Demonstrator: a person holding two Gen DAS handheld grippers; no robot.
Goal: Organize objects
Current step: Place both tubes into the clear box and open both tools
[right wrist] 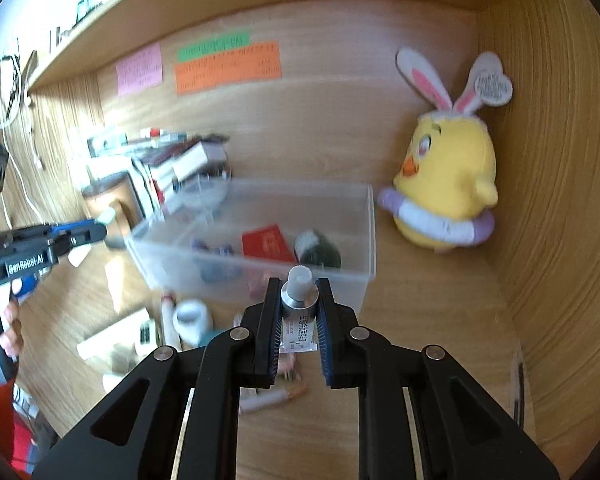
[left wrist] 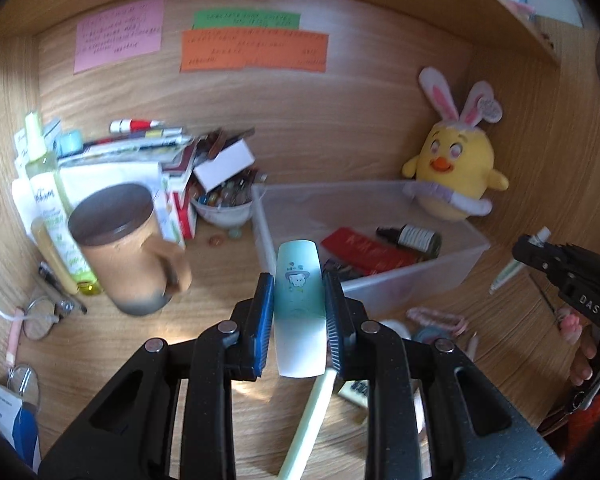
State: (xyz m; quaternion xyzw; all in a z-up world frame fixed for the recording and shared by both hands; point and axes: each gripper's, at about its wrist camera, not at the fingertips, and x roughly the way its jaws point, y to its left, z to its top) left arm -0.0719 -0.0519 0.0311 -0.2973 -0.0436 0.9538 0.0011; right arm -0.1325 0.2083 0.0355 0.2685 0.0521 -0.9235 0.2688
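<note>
In the left wrist view, a capped toothbrush [left wrist: 300,312] is clamped between the pads of the left gripper [left wrist: 299,300]: its teal cap stands upright between the jaws, and the pale green handle trails down toward 6 o'clock. A clear bin [left wrist: 460,268] is seen at 1 o'clock beyond the fingertips, on a wooden desk [left wrist: 340,140]. A red packet [left wrist: 364,250] and a dark dropper bottle [left wrist: 414,237] lie inside the bin. A yellow chick plush [left wrist: 456,172] with rabbit ears is set against the bin's far corner, at 2 o'clock. A lidded tan mug [left wrist: 128,248] is found at 10 o'clock, with a spray bottle [left wrist: 50,196] just beside it and a heap of books [left wrist: 140,152] behind. The right gripper [left wrist: 540,256] appears at 3 o'clock.

In the right wrist view, a small tube [right wrist: 299,308], white cap forward, is pinched narrowly in the right gripper [right wrist: 299,304]. The bin [right wrist: 260,276] is seen straight ahead at 12 o'clock, the tube's cap close to its near wall. The plush [right wrist: 448,184] is seen at 2 o'clock, and the left gripper [right wrist: 96,230] at 9 o'clock. Sticky notes [right wrist: 228,66] are stuck on the back panel.
</note>
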